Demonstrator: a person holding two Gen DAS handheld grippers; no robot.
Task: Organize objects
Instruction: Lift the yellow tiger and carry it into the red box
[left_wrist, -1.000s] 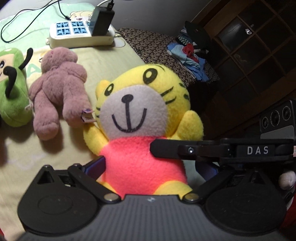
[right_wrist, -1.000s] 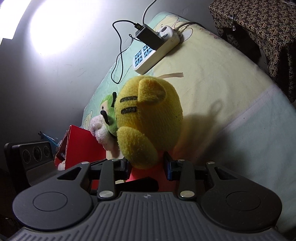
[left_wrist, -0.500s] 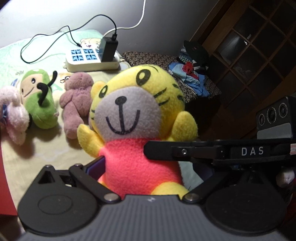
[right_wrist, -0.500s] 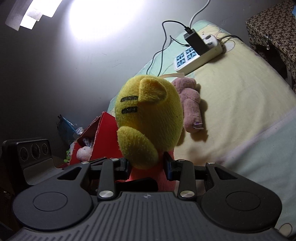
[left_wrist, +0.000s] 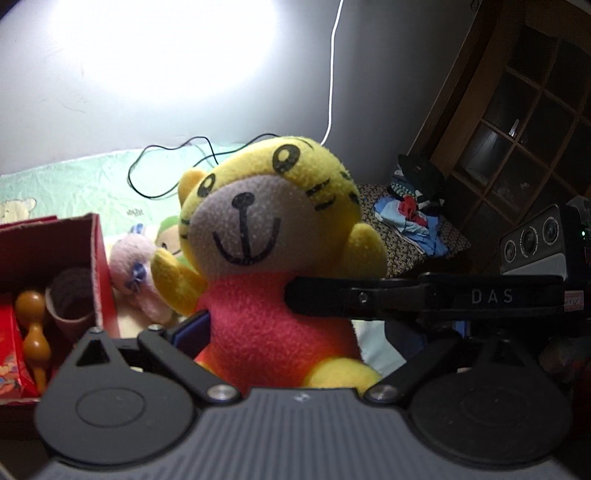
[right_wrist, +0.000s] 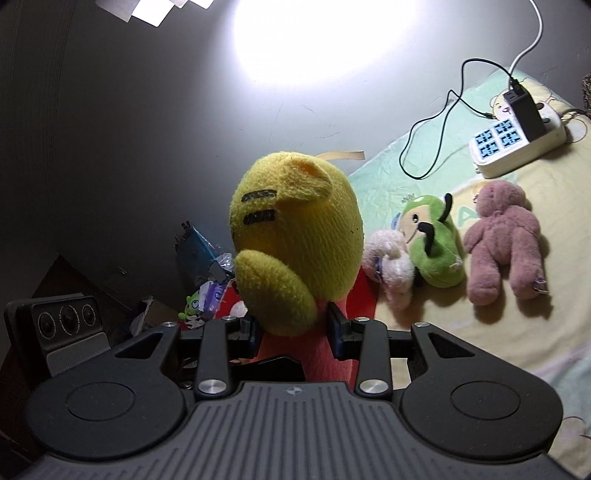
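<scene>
Your left gripper (left_wrist: 291, 332) had the tiger toy (left_wrist: 266, 236) between wide jaws; whether they pressed it was hard to tell. Your right gripper (right_wrist: 295, 332) had its jaws clamped on the toy's red body, held above the bed (right_wrist: 498, 339). Its feet were hidden.

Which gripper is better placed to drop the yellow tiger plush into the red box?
Right. The right gripper clamps the yellow tiger plush at its red body, while the left gripper stands wide around it. The red box sits just beside.
</scene>
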